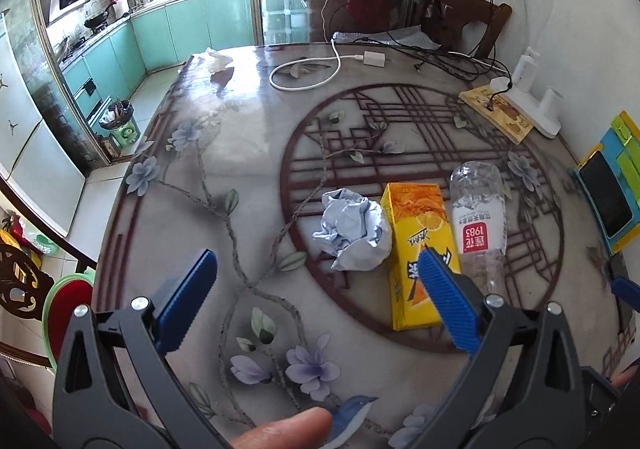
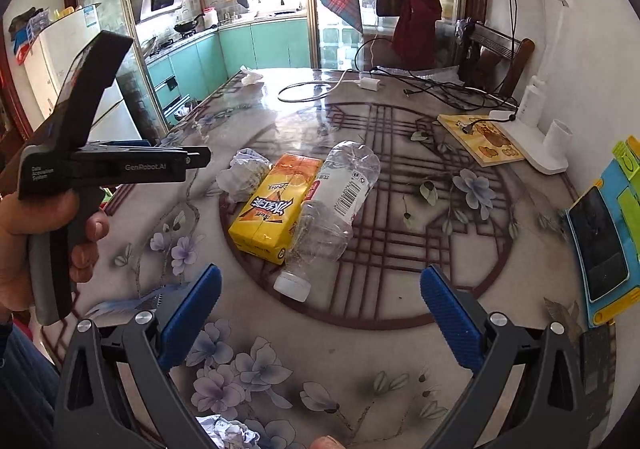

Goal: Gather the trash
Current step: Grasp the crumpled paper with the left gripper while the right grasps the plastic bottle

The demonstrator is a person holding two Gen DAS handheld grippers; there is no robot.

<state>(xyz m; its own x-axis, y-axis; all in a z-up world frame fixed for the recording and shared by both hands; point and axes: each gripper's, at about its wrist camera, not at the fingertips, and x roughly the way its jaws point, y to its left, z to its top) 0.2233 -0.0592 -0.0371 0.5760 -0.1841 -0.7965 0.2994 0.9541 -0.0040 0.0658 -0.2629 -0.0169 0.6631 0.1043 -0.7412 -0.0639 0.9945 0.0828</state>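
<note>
A crumpled paper ball [image 1: 354,234], a yellow drink carton [image 1: 420,249] and a crushed clear plastic bottle [image 1: 478,221] lie side by side on the floral table. My left gripper [image 1: 316,261] is open and empty, above the table just short of them. In the right wrist view the same paper ball [image 2: 244,173], carton [image 2: 272,209] and bottle [image 2: 336,205], with its white cap toward me, lie ahead of my right gripper [image 2: 320,281], which is open and empty. Another crumpled paper [image 2: 228,431] lies under that gripper at the near edge.
A white charger and cable [image 1: 320,69], black cables, a yellow book [image 1: 498,113], a white lamp base [image 1: 536,105] and a phone on a colourful case [image 1: 604,201] lie on the table [image 1: 240,169]. A tissue [image 1: 216,59] sits at the far corner. A bin [image 1: 120,125] stands on the kitchen floor.
</note>
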